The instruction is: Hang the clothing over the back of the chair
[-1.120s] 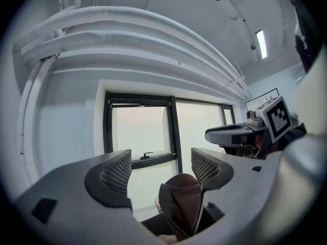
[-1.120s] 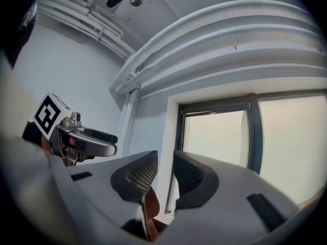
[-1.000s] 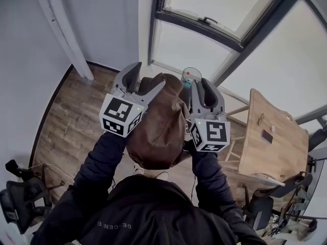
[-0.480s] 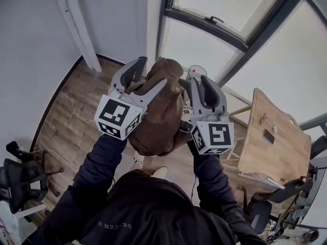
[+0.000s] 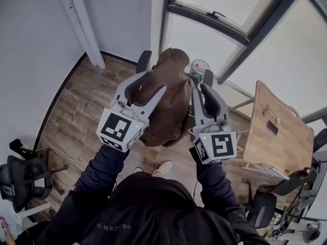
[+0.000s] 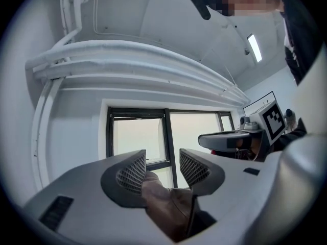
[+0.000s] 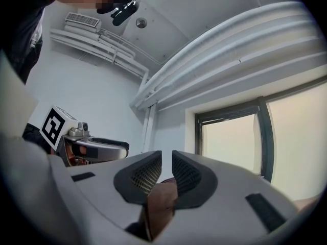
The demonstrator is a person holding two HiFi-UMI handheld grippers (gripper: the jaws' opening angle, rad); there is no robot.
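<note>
Wood-plank floor (image 5: 76,106) takes the left and centre of the head view, and a dark-framed window (image 5: 230,14) runs across the top right. A wooden table (image 5: 276,131) sits at the right edge and a black office chair (image 5: 20,180) at the lower left.

Brown jacket (image 5: 168,96), upper centre: it is draped over the back of the chair (image 5: 144,61), whose dark parts show on both sides of it.

My left gripper (image 5: 153,83) is at the jacket's left flank and my right gripper (image 5: 203,88) at its right flank. Both point up-frame.

Left gripper view: jacket cloth lies low between the jaws, against the left-hand pad (image 6: 130,172). The other pad stands clear of it, with window showing through the gap. The jaws have just been closing and are not clamped.

Right gripper view: the jaws have just been closing and are now narrow. A fold of jacket fills the slot and both pads are on it, so I read that as a grip.

A pale shoe (image 5: 164,167) is on the floor, below the jacket in frame.
</note>
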